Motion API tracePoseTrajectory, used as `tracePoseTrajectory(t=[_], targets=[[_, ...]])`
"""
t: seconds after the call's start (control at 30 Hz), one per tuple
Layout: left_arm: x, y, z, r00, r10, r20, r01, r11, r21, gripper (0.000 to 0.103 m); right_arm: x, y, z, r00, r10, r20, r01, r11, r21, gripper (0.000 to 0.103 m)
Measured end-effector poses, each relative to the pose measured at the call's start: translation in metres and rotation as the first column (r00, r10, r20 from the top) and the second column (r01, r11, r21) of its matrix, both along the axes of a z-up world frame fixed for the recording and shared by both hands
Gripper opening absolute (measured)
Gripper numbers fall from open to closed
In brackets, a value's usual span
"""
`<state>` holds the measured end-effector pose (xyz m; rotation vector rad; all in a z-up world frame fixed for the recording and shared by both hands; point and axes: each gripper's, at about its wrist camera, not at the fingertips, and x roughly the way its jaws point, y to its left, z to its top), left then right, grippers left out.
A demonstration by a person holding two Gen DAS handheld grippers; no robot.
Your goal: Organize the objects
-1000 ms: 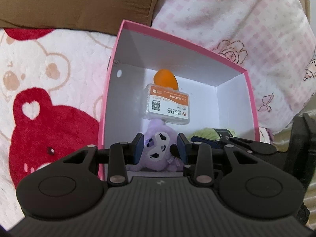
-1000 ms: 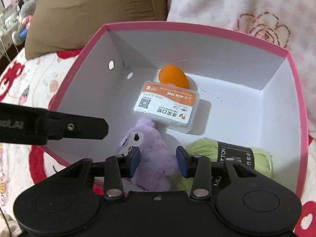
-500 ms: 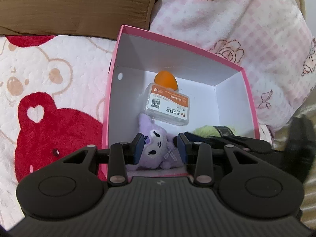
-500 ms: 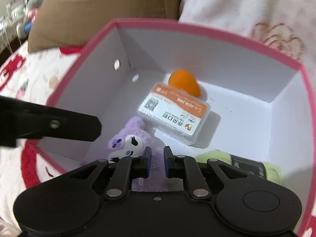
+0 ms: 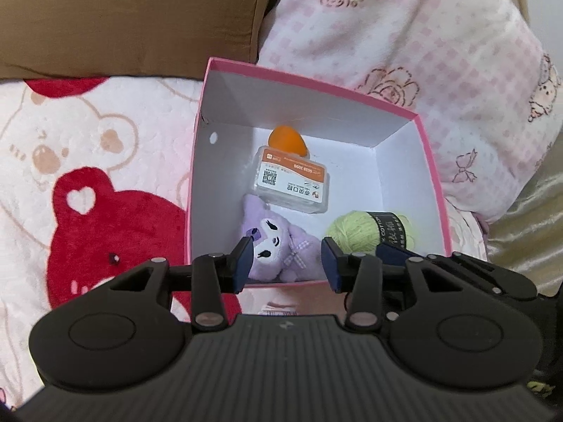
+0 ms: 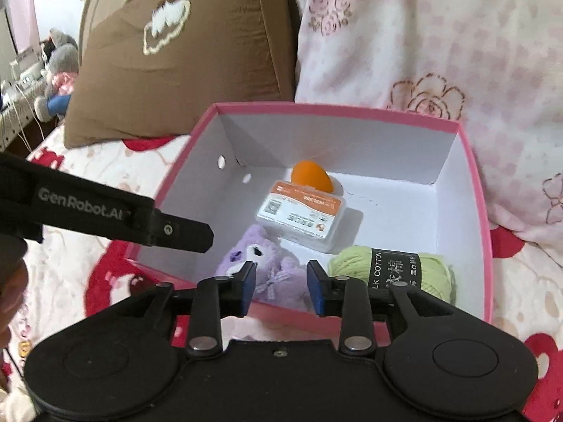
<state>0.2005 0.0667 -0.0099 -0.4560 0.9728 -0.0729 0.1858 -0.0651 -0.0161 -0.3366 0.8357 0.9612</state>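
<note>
The pink box sits on a bear-print blanket and serves as the landmark; all four things lie on its white floor. The purple plush lies against the box's near wall towards the left-hand side, the green yarn ball against the same near wall towards the right, the clear plastic case with an orange label in the middle, and the orange egg-shaped piece touching the case on its far side. The left gripper hangs above the near wall with its jaws just opened a little wider, nothing between them; the right gripper has jaws that have just parted again, likewise empty. By the look of them, the plush and yarn are light and soft, so they should squash under a pinch and are best taken across the body or across the banded middle. The case looks stiff and smooth, likely slippery; its short edges seem the safest hold. The egg piece is rounded and may roll or squirt out.
</note>
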Motion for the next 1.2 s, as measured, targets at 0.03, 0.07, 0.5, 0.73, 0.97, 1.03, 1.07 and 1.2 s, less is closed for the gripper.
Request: tracePoseTrajectory(t=[0.03, 0.07, 0.5, 0.73, 0.97, 1.03, 1.07, 1.2], targets=[[-0.002, 0.0, 0.004, 1.0, -0.001, 0.003, 0.001, 1.0, 0.006, 0.044, -0.002, -0.004, 0.005, 1.0, 0.002, 0.004, -0.002, 1.0, 0.009, 0.042], [-0.005, -0.001, 0.008, 1.0, -0.001, 0.008, 0.001, 1.0, 0.015, 0.046, -0.006, -0.007, 0.009, 1.0, 0.004, 0.012, -0.004, 1.0, 0.017, 0.045], [-0.037, -0.026, 0.04, 1.0, -0.006, -0.01, 0.007, 0.998, 0.068, 0.068, -0.027, -0.039, 0.039, 0.999, 0.033, 0.039, -0.036, 0.997, 0.063, 0.095], [-0.051, -0.032, 0.06, 1.0, 0.008, -0.007, -0.007, 0.996, 0.091, 0.083, -0.028, -0.058, 0.049, 1.0, 0.013, 0.026, -0.014, 0.999, 0.043, 0.096], [-0.074, -0.043, 0.08, 1.0, 0.003, 0.025, -0.006, 0.99, 0.14, 0.096, -0.044, -0.078, 0.072, 0.996, 0.018, 0.082, -0.022, 0.999, 0.042, 0.096], [-0.08, -0.049, 0.081, 1.0, -0.013, 0.016, 0.011, 0.99, 0.142, 0.096, -0.047, -0.084, 0.077, 0.996, 0.028, 0.086, -0.032, 0.999, 0.04, 0.096], [-0.083, -0.052, 0.081, 1.0, -0.018, 0.011, 0.016, 0.99, 0.143, 0.096, -0.049, -0.087, 0.079, 0.996, 0.03, 0.082, -0.033, 0.999, 0.041, 0.096], [-0.096, -0.063, 0.083, 0.999, -0.032, 0.012, 0.03, 0.986, 0.166, 0.096, -0.051, -0.099, 0.085, 0.997, 0.035, 0.062, -0.037, 0.998, 0.043, 0.096]])
